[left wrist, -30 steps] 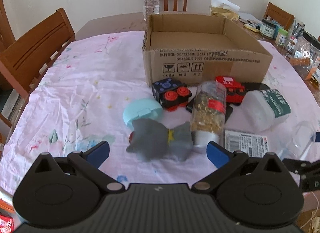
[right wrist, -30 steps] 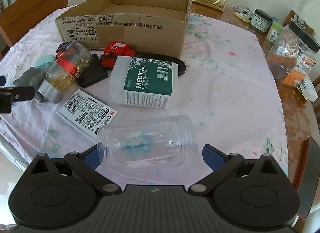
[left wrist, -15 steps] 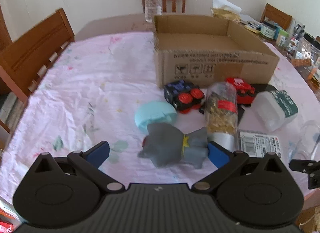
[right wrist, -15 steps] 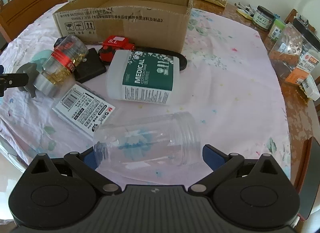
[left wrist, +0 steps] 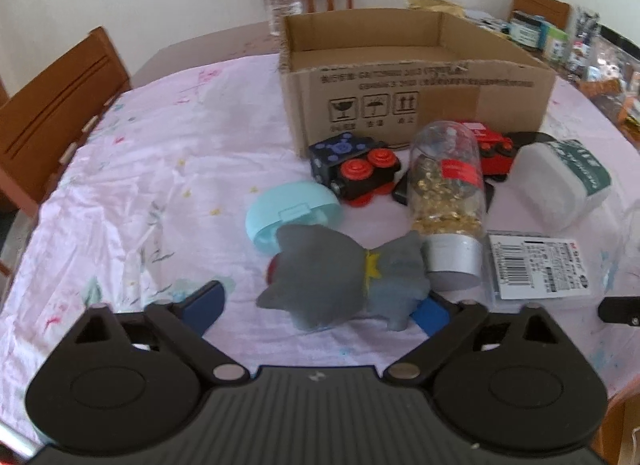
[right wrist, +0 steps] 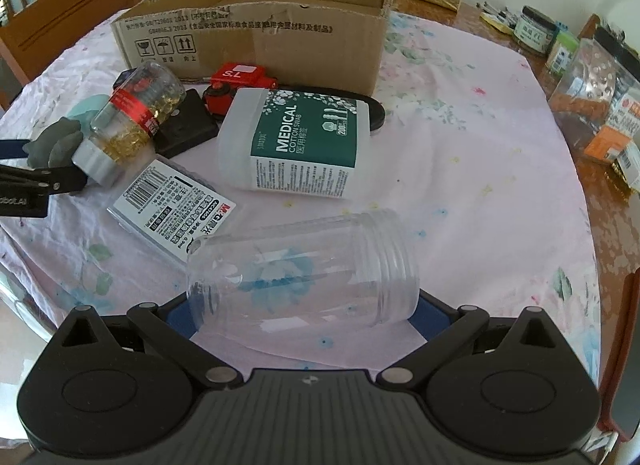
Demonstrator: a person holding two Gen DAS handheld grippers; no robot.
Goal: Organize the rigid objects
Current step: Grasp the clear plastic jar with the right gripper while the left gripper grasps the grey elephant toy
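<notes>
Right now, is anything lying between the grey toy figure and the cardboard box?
Yes. The light blue round case and the blue toy car with red wheels lie on the cloth between the grey toy figure and the cardboard box.

A pink floral tablecloth (left wrist: 140, 169) lay under a grey rubber toy (left wrist: 340, 281) with a yellow collar and a brown cardboard box (left wrist: 400, 105).

The cardboard box (left wrist: 416, 77) sits at upper centre of the left-wrist frame. Below it lie 2 toy vehicles (left wrist: 354, 169), then the capsule bottle (left wrist: 448, 205), with the figurine (left wrist: 340, 281) lower centre.
</notes>
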